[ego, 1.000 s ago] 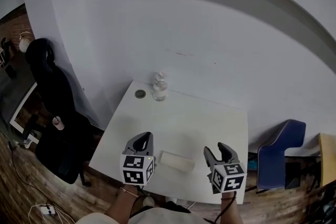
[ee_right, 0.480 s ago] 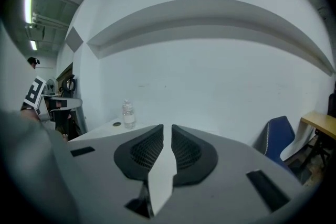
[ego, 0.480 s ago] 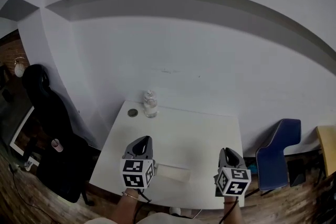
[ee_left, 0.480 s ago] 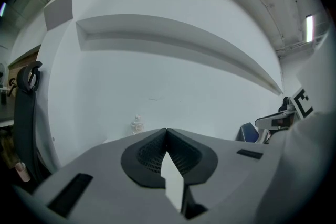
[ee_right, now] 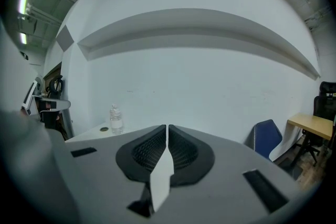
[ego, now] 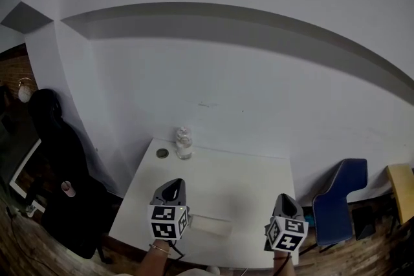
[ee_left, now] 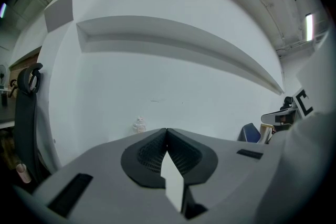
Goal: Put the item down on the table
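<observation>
Right hand-held gripper (ego: 284, 198) has pulled back to the near right edge of the white desk (ego: 246, 171). Its jaws, wide apart a second ago, are closing and now meet at the tips with nothing between them. Left hand-held gripper (ego: 171, 185): jaws together, empty. Pale flat rectangular item (ego: 210, 225) lies on the desk by the near edge, between the two grippers, free of both jaws. Clear plastic water bottle (ego: 184, 143) stands upright at the far edge, with a small dark round disc (ego: 162, 153) just beside it.

White wall (ego: 272, 87) with a grey band (ego: 226, 19) across it behind the white counter (ego: 226, 181); black office chair (ego: 61, 165) left of it, blue chair (ego: 339, 194) right; wooden floor (ego: 19, 254).
</observation>
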Available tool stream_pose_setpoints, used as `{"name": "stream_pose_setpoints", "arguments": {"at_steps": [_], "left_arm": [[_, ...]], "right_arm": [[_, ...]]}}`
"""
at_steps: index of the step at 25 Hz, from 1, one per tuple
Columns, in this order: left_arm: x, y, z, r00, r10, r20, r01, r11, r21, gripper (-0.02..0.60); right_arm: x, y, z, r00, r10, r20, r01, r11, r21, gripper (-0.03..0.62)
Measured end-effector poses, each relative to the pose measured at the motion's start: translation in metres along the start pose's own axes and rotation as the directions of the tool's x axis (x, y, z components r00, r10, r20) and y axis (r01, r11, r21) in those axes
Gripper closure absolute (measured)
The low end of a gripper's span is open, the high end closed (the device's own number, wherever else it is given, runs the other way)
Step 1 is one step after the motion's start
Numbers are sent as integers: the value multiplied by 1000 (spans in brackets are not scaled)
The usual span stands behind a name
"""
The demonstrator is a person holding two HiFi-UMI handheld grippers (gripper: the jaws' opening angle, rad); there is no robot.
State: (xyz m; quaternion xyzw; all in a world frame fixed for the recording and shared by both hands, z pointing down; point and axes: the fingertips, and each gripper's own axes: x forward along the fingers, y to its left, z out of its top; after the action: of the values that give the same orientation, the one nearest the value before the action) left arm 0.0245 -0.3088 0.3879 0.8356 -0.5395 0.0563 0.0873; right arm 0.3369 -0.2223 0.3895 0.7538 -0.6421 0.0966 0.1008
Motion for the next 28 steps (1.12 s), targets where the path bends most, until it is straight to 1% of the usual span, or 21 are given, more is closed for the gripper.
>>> {"name": "stream_pose_setpoints", "arguments": {"at_steps": [4, 12, 24, 28], "left_arm": [[-1, 2, -1, 1000, 0, -1, 0, 1000, -1, 565], [1, 9, -8, 1000, 3, -14, -3, 1000, -7, 565], [4, 15, -18, 999, 1, -38, -1, 1000, -19, 565], [5, 17, -17, 999, 3, -35, -4, 1000, -19, 565]], "right_arm": [[1, 5, 5, 1000, -7, 11, 8, 1000, -9, 560], [6, 9, -1, 1000, -24, -8, 24, 999, -26, 562], [11, 16, -4, 1000, -19, -19, 18, 1000, -22, 562], [12, 17, -4, 1000, -15, -22, 15, 1000, -25, 562]]}}
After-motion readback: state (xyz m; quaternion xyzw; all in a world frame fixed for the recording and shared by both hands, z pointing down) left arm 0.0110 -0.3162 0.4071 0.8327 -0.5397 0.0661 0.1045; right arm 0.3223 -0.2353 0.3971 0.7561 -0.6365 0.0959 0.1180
